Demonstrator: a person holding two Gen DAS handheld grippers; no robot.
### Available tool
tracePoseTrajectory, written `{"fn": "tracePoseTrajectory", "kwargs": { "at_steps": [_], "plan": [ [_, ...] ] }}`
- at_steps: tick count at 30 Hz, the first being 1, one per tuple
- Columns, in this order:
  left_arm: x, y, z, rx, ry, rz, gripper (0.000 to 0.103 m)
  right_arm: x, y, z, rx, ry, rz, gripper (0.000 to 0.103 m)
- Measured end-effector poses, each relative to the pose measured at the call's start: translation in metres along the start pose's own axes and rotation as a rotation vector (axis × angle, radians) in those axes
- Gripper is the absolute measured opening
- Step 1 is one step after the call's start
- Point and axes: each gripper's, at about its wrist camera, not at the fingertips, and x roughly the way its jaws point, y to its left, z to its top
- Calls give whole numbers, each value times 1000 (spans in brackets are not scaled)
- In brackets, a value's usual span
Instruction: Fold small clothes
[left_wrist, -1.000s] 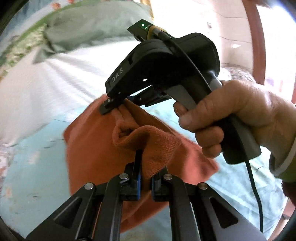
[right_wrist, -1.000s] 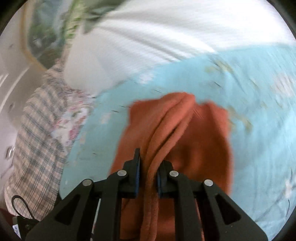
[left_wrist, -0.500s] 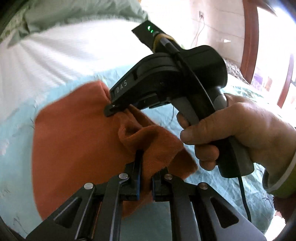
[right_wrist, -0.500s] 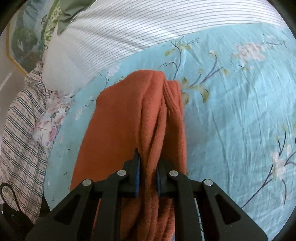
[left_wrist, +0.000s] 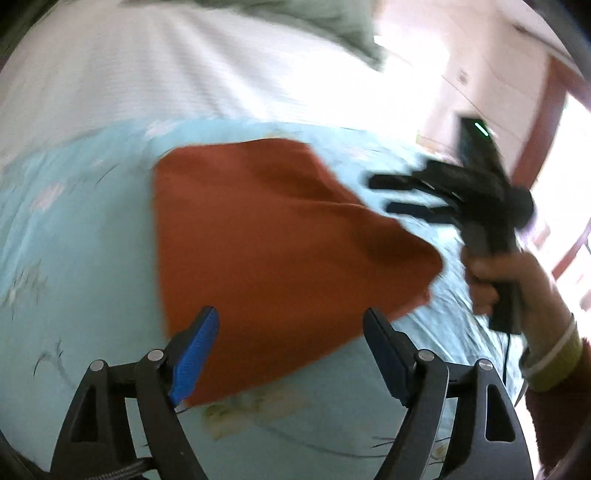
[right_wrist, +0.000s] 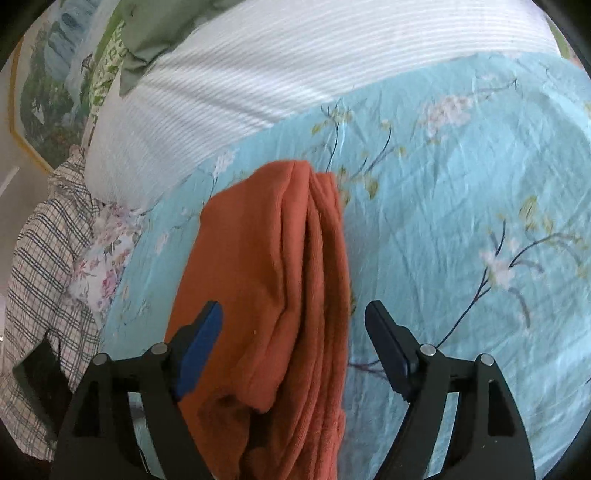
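Clearly the blue floral bedsheet (right_wrist: 461, 206) carries everything, and the rust-orange garment (left_wrist: 266, 236) lies on it mid-frame in the left wrist view, lower centre in the right wrist view, folded with stacked edges along its right side. It looks soft, light and knitted, likely to sag and bunch, so corners or the layered edge seem the best hold. A second ago both tongs pinched bunched cloth; their jaws have just been opening. The left gripper (left_wrist: 291, 350) and the right gripper (right_wrist: 295, 347) now stand wide, cloth between them unpressed.
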Motion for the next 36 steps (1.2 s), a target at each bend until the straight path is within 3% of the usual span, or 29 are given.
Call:
{"fn": "tracePoseTrajectory", "kwargs": {
  "at_steps": [4, 8, 16, 18, 19, 21, 22, 24, 25, 26, 30, 36],
  "plan": [
    [9, 43, 3, -137, 42, 9, 81, 10, -2, -1, 23, 26, 30, 80],
    [27, 71, 6, -251, 70, -34, 81, 19, -8, 1, 39, 55, 40, 80],
    [72, 103, 13, -343, 150, -116, 82, 40, -8, 2, 38, 98, 64, 80],
    [82, 107, 18, -345, 141, -127, 83, 44, -9, 2, 41, 100, 74, 72],
    [85, 107, 22, -337, 135, -131, 83, 51, -10, 0, 54, 126, 90, 48],
    [91, 103, 24, -318, 141, -142, 82, 54, -8, -2, 64, 129, 104, 39],
    [96, 102, 27, -309, 146, -147, 64, 51, -3, -4, 54, 120, 103, 34],
    [106, 99, 34, -305, 163, -167, 43, 43, 4, -6, 52, 97, 120, 30],
    [102, 97, 35, -300, 153, -153, 37, 39, 11, -9, 48, 84, 139, 28],
    [96, 95, 36, -287, 133, -150, 25, 38, 17, -11, 44, 82, 151, 27],
    [51, 100, 28, -294, 62, -165, 21, 48, 62, -32, -15, 91, 223, 26],
    [-35, 128, 1, -274, -26, -66, 21, 87, 134, -66, -81, 135, 347, 26]
  ]
}}
